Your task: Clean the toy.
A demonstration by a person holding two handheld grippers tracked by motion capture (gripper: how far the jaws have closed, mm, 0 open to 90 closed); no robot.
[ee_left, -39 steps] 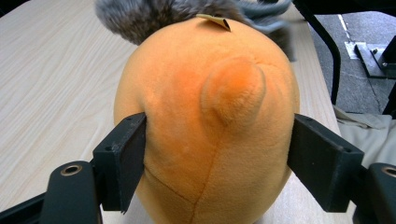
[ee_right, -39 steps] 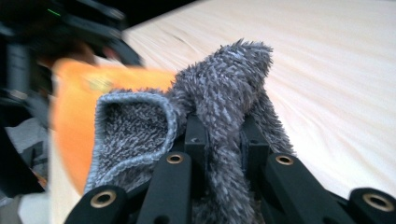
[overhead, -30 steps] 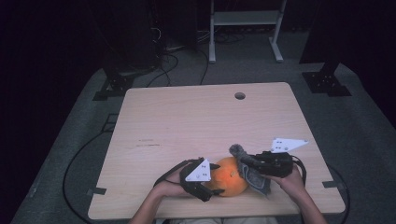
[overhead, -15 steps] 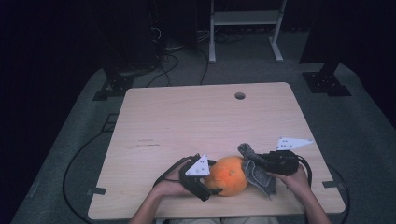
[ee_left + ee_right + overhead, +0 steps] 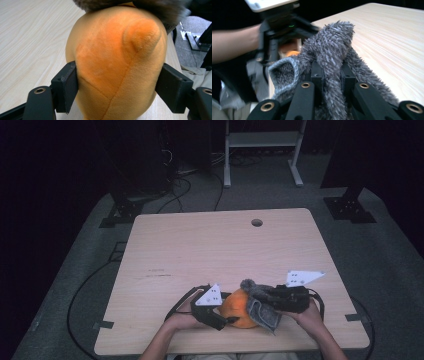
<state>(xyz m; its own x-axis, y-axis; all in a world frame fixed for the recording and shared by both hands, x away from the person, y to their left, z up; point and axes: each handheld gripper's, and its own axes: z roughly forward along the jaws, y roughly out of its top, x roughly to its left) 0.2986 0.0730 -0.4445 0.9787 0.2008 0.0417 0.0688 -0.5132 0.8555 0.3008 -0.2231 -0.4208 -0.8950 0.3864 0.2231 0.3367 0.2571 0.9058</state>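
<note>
L claw [image 5: 117, 82] jaws just opened, then closed back: now clamped on the orange plush [image 5: 117, 62] at the worktop's [image 5: 200, 250] near edge. R claw [image 5: 331, 72], clenched on the grey cloth [image 5: 332, 50], moved in over it. We reckon wiping comes next.

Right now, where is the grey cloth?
In the high view, the grey cloth is near the table's front edge, clamped in the right tool and draped on the orange plush toy.

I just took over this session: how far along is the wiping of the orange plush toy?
Done: the left gripper clamps the orange plush toy, and the right gripper is shut on the grey fuzzy cloth. In hand: the cloth rests against the toy's top. Left: how much is wiped cannot be judged.
</note>
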